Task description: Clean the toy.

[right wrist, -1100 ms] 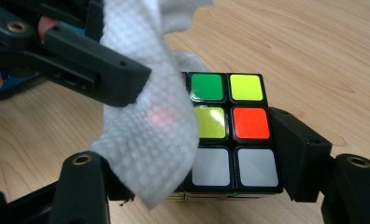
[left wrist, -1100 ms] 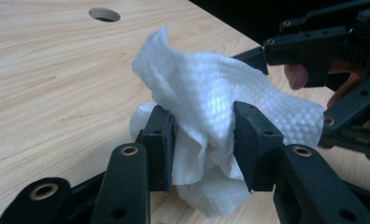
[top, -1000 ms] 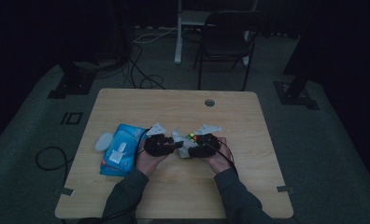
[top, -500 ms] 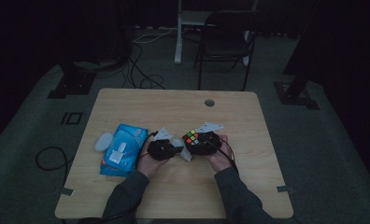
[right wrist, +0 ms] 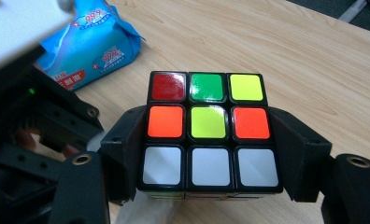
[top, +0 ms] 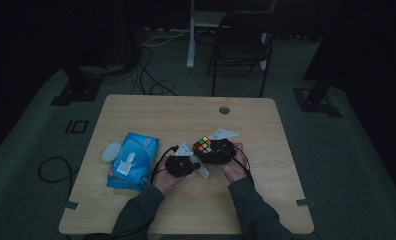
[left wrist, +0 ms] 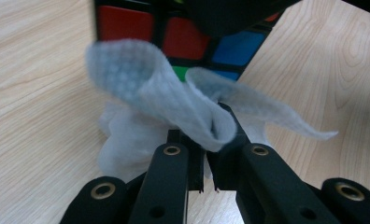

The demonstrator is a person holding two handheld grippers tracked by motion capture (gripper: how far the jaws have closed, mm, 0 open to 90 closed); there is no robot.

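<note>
Left gripper view: the left gripper [left wrist: 209, 154] has just been closed on a crumpled white wet wipe [left wrist: 174, 107], now pinched against the multicoloured puzzle cube [right wrist: 209, 135] clamped by the right gripper [right wrist: 209, 156] above the desk [top: 266, 125]; wiping can begin

Left forearm: enters from the near edge, angled toward table centre.
Left gripper [top: 184, 162]: jaws have just been closing, now pinched on the wipe [left wrist: 174, 98].
Right forearm: enters from the near edge, angled left toward centre.
Right gripper [top: 213, 150]: jaws clamped on two opposite sides of the cube [right wrist: 209, 133], just right of the left gripper.
</note>
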